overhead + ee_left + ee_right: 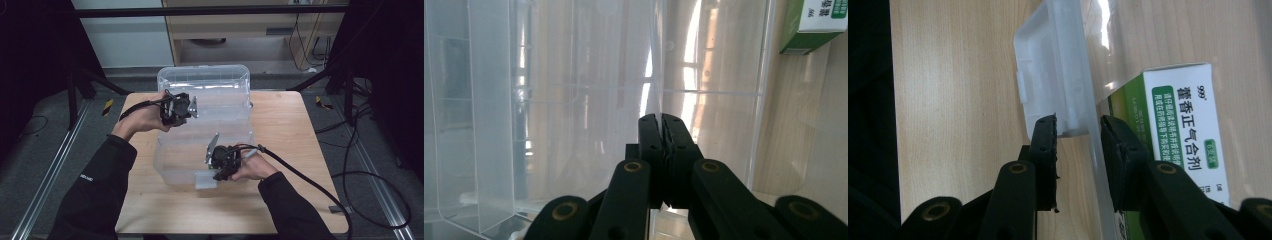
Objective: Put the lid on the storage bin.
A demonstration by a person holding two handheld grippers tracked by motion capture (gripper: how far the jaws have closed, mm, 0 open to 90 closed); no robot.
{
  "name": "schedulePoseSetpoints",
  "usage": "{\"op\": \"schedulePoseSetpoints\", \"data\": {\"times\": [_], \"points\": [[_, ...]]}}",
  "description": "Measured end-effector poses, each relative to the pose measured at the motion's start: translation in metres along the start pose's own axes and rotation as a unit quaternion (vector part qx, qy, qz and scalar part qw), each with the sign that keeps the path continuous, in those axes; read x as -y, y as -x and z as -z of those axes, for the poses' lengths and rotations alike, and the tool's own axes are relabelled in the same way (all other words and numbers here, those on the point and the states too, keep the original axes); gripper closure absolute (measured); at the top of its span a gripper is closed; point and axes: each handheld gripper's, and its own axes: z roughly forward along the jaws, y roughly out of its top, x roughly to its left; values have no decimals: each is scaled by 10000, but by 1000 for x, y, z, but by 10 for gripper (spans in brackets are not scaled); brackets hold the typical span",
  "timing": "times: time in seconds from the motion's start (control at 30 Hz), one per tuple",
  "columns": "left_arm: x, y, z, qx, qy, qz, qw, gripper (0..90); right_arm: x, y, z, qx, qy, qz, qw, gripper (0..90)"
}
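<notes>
— High view first: what sits on the wooden surface [280, 130]?

— A clear plastic storage box [205, 125] with rounded corners, its lid raised at the far side. The left claw [186, 107] is at the box's left rim, the right claw [216, 165] at the near wall beside a pale latch [205, 180]. Black cables trail from both and lie on the grey floor around; dark frame bars stand at either side.

— And the left gripper view?

— Its left claw [662, 125] is pressed together on a thin clear edge of the box [574, 100], glossy and ribbed, with light streaking through. A green and white carton [811, 25] shows at the top right corner, seen through the plastic against wood grain.

— Right gripper view?

— That right claw [1078, 132] is part spread, astride the clear wall of the box [1088, 100]: one jaw outside near the moulded latch tab [1040, 75], one inside. Whether the pads actually press the wall, I cannot tell. The carton [1180, 130] lies inside, just beside the inner jaw, matte card printed with green characters. Light, smooth wood lies beneath.
</notes>
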Motion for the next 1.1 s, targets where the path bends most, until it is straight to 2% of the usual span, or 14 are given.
{"op": "schedulePoseSetpoints", "data": {"times": [0.2, 0.23, 0.3, 0.4, 0.43, 0.87, 1.1], "points": [[-3, 7, 2, -49, -90, -19, 9999, 878, 0, 0, 0, -26, -11, 7, 10000, 688], [-3, 7, 2, -72, -87, -57, 9999, 878, 0, 0, 0, -23, -14, 10, 10000, 688], [0, 10, 3, -55, -26, 36, 10000, 878, 1, -1, 0, -20, 2, 20, 10000, 688], [3, 14, 5, -28, 34, 53, 10000, 878, 1, -1, 0, -7, 19, 41, 10000, 687], [3, 14, 5, -48, 44, 9, 10000, 878, 1, -1, 0, -14, 29, 44, 10000, 687], [6, 32, 10, 11, 36, 43, 10000, 879, 2, -3, 1, 9, 24, 81, 10000, 683], [8, 39, 11, -32, 79, 71, 9999, 878, 3, -4, 1, 54, 84, 130, 9999, 682]]}}
